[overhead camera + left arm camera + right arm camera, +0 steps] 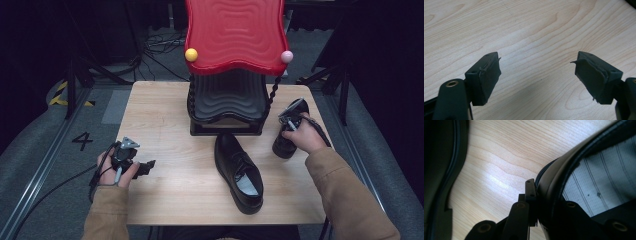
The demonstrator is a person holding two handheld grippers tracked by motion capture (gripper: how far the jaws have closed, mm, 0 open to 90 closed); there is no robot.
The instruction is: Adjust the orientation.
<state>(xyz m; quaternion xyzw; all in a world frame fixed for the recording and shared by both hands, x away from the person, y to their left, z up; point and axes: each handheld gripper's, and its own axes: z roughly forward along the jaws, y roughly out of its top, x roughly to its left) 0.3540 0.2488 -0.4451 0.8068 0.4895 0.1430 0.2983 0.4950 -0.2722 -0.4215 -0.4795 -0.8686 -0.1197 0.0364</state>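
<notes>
Your right claw (289, 131) is clamped on the collar wall of the black dress shoe (290, 131) at the right edge of the table (165, 125): in the right gripper view one pad (530, 192) presses the outside of the leather rim while the other jaw sits inside against the pale lining. The shoe stands beside the shoe rack (227, 107), whose red upper shelf (234, 32) overhangs the black lower one. The second shoe (239, 172) lies on its sole mid-table, just before the rack. Your left claw (145, 167) rests near the table's left edge with its jaws wide apart and nothing between them.

The bite looks thin, on soft leather alone, so the heavy sole could swing the shoe or peel it free as you lift. Keep low when you aim for the lower shelf; the red shelf could catch the toe.
</notes>
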